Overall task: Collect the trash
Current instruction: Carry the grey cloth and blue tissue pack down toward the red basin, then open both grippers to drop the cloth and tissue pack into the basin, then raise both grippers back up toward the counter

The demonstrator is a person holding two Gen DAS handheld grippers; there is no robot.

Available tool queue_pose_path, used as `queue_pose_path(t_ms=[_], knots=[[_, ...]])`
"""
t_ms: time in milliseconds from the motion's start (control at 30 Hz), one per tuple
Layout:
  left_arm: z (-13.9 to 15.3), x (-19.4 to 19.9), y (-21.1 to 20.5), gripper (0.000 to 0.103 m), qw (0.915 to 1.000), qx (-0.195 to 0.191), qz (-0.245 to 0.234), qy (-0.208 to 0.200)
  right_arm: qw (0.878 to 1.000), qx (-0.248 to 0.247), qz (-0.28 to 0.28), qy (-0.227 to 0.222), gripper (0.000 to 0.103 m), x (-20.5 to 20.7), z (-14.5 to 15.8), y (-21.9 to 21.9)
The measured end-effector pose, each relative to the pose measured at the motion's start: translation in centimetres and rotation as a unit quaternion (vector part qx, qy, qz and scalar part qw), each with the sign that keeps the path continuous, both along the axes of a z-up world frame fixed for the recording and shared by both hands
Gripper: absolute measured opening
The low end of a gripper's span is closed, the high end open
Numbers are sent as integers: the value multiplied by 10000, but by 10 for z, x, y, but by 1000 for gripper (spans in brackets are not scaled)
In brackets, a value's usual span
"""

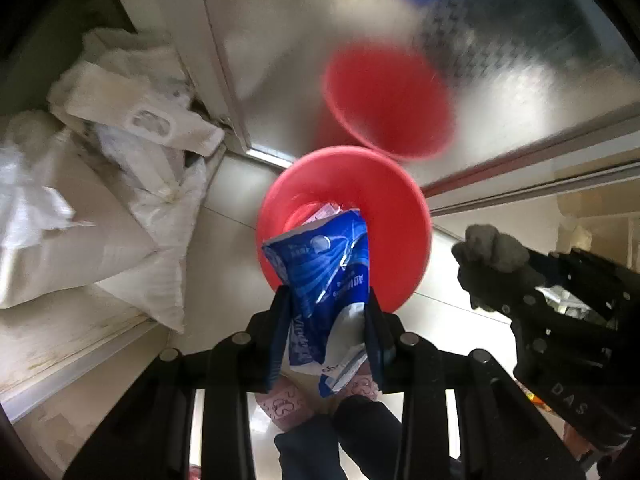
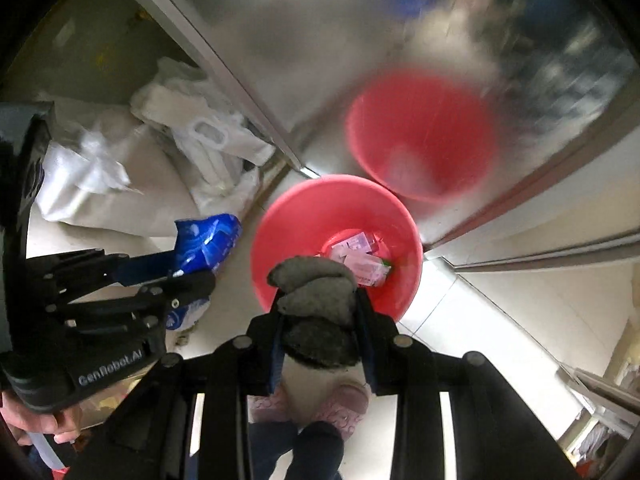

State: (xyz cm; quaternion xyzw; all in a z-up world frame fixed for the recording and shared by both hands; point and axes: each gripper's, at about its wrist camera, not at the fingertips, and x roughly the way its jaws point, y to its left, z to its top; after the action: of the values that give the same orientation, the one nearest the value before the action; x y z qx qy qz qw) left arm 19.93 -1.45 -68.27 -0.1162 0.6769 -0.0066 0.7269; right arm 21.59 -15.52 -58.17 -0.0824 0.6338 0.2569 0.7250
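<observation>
Several pink packets [image 2: 360,258] lie inside the red bin [image 2: 280,224].

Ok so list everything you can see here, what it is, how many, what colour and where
Bin: one, red, on the floor against a shiny metal panel, which reflects it.
Trash in the bin: a few pink and white packets, at the bottom.
Wrapper: one, blue and white, crumpled, clamped in the left gripper above the bin.
Grey wad: one, soft-looking, clamped in the right gripper over the bin's near rim.
Sacks and bags: several, white, piled left of the bin.
Slippers: two, pink, on the floor below.
Left gripper: black, blue pads, pointing down.
Right gripper: black, pointing down.
Hand: bare, holding the left gripper's handle.
</observation>
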Motion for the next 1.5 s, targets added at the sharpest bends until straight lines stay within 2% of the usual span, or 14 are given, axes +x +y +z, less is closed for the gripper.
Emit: queue_pose_path(t_ms=[300, 367, 433, 533, 600, 667, 733, 867, 933, 1100, 1167, 1300, 1433, 1500], knots=[[-63, 14, 5, 32, 9999, 52, 56, 73, 9999, -85, 32, 52, 33, 13, -61, -2], [-66, 14, 4, 32, 9999, 128, 52, 61, 9999, -115, 70, 39, 34, 13, -64, -2], [-69, 14, 5, 37, 9999, 94, 104, 62, 9998, -156, 96, -20, 37, 13, -67, -4], [-70, 14, 2, 41, 9999, 106, 63, 76, 9999, -121, 80, -22, 48, 14, -66, -8], [-67, 14, 1, 46, 10000, 86, 25, 32, 9999, -132, 96, -31, 51, 15, -68, -10], [-65, 15, 1, 51, 10000, 75, 20, 6, 9999, -94, 82, -62, 63, 16, -66, -12], [-62, 17, 1, 57, 9999, 152, 31, 34, 9998, -113, 63, -133, 66, 17, -65, -12], [-58, 19, 1, 60, 9997, 249, 11, 43, 9996, -148, 82, -232, 73, 17, -61, -12], [-53, 18, 0, 67, 9995, 318, 0, 46, 9994, -159, 88, -292, 74, 15, -57, -14], [-25, 10, 1, 81, 9994, 332, 3, -3, 9994, -112, 40, -336, 77, 9, -34, -20], [-8, 6, 1, 82, 9994, 334, -5, -50, 9992, -80, 77, -389, 77, 6, -19, -23], [40, -3, 0, 83, 9987, 481, -56, -160, 9990, -34, 35, -441, 77, -3, 21, -26], [98, -16, 4, 83, 9984, 504, -24, -256, 9986, 51, 2, -531, 77, -18, 78, -27], [139, -27, 6, 83, 9982, 499, 30, -341, 9983, 123, 4, -569, 77, -26, 108, -30]])
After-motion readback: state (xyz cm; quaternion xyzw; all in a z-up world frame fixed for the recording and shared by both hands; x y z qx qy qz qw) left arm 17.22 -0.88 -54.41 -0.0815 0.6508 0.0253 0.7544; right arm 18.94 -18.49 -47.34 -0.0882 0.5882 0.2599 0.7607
